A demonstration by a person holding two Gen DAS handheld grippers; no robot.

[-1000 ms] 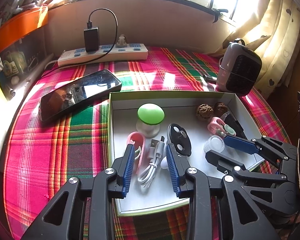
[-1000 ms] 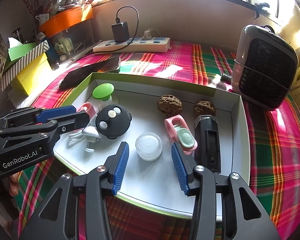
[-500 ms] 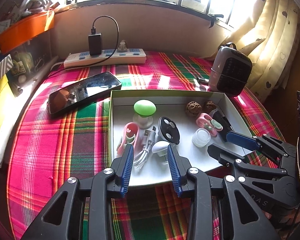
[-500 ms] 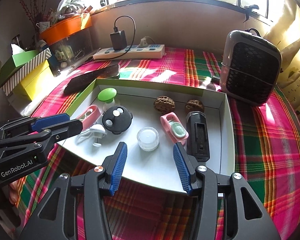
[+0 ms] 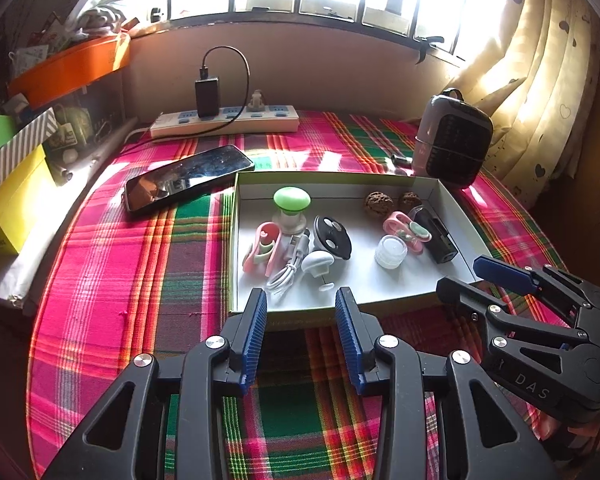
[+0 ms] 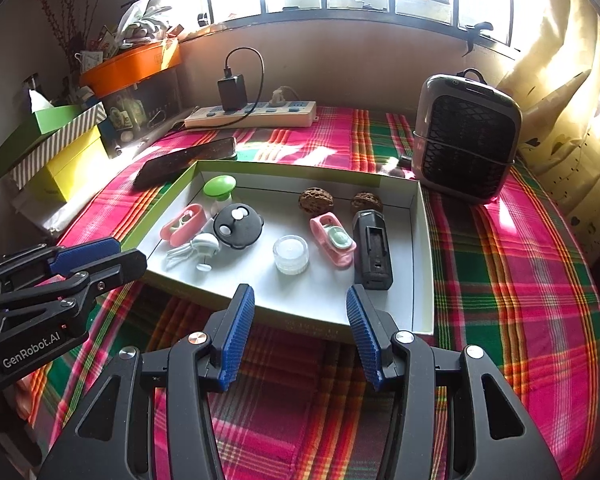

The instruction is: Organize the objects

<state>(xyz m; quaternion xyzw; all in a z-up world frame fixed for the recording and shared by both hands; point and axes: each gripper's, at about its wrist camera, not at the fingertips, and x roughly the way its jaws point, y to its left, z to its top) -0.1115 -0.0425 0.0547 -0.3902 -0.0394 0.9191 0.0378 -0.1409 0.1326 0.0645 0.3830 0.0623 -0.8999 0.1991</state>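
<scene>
left tool (image 5: 301, 308) and right tool (image 6: 300, 312) both hang short of the box's (image 5: 340, 311) near wall, jaws apart, nothing between the pads; the left's jaws have just been opening a little, with nothing in them. the box sits on the plaid counter (image 5: 140, 280), phone (image 5: 188, 178) just beside its far left corner, heater (image 6: 466, 142) near its far right corner. inside, left group lies crowded: pink clip (image 5: 262, 248), white cable (image 5: 290, 266), white knob (image 5: 317, 263), black fob (image 5: 332, 237), green-capped bottle (image 5: 291, 210), several touching. right group: clear jar (image 6: 291, 255) just beside a second pink clip (image 6: 333, 240), black block (image 6: 373, 250) next to that, two walnuts (image 6: 315, 201) by the far wall. judged handling: all small and light. cable is limp and would trail and drag neighbours; take it at the bundled middle. jar looks like smooth hard plastic, likely slippery; pinch across its ribbed side, low. walnuts are round and hard and may roll off the pads; grip across the widest part. black block is stiff with flat sides, the easiest hold, across its narrow width. the bottle is top-heavy and may tip; take the neck under the cap.
</scene>
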